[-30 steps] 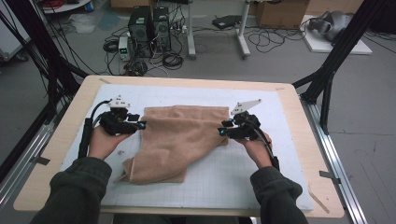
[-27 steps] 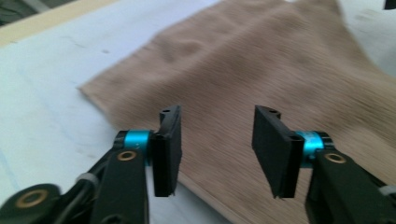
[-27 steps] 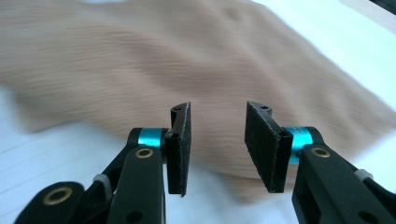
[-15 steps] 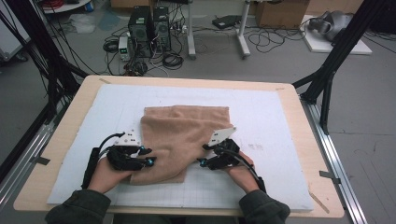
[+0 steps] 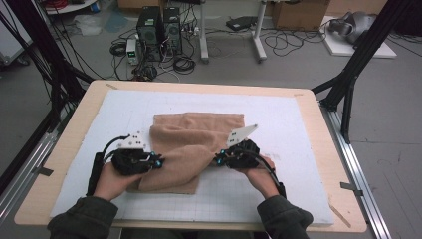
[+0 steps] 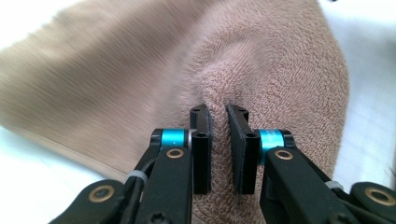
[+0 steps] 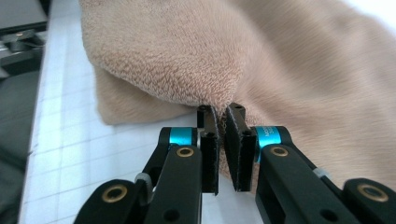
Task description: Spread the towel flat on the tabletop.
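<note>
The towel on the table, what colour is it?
The towel is light brown, a plain tan all over. The left gripper view shows it best.

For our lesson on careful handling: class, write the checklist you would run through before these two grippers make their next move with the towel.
1. Left gripper pinching the towel: ok, a ridge of pile sits between its jaws, which have just been closing.
2. Right gripper pinching the towel's edge: ok, jaws just been closing too.
3. Grip depth: cannot tell.
4. Towel on the white mat: ok.
5. Towel flat: not ok, bunched and folded.
</note>
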Demonstrator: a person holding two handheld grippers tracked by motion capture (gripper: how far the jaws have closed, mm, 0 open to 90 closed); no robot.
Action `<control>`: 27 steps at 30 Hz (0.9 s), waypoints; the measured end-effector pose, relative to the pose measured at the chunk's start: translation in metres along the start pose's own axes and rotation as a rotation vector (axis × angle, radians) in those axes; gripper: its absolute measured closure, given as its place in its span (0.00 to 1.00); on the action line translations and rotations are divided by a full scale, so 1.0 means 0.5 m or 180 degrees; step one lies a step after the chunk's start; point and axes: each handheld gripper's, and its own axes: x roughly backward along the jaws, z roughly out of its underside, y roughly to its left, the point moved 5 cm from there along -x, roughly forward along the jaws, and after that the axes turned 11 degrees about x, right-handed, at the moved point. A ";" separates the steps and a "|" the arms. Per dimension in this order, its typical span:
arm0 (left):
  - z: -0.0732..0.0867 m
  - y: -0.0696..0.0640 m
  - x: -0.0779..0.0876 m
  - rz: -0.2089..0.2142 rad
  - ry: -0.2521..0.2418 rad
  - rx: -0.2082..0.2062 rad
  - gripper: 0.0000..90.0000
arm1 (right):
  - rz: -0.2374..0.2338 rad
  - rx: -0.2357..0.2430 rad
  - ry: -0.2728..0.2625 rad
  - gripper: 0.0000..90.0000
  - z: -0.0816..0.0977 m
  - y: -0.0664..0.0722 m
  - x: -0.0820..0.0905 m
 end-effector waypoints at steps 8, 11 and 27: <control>-0.062 0.129 -0.089 -0.0501 -0.0004 0.0354 0.88 | 0.0290 -0.0289 0.0267 0.94 -0.031 -0.146 -0.040; -0.052 0.154 -0.113 -0.0555 0.0058 0.0523 0.83 | 0.0314 -0.0464 0.0374 0.93 -0.012 -0.179 -0.086; -0.025 0.038 0.051 -0.0355 -0.0266 0.0095 0.57 | 0.0483 -0.0246 0.0073 0.73 -0.022 -0.080 0.015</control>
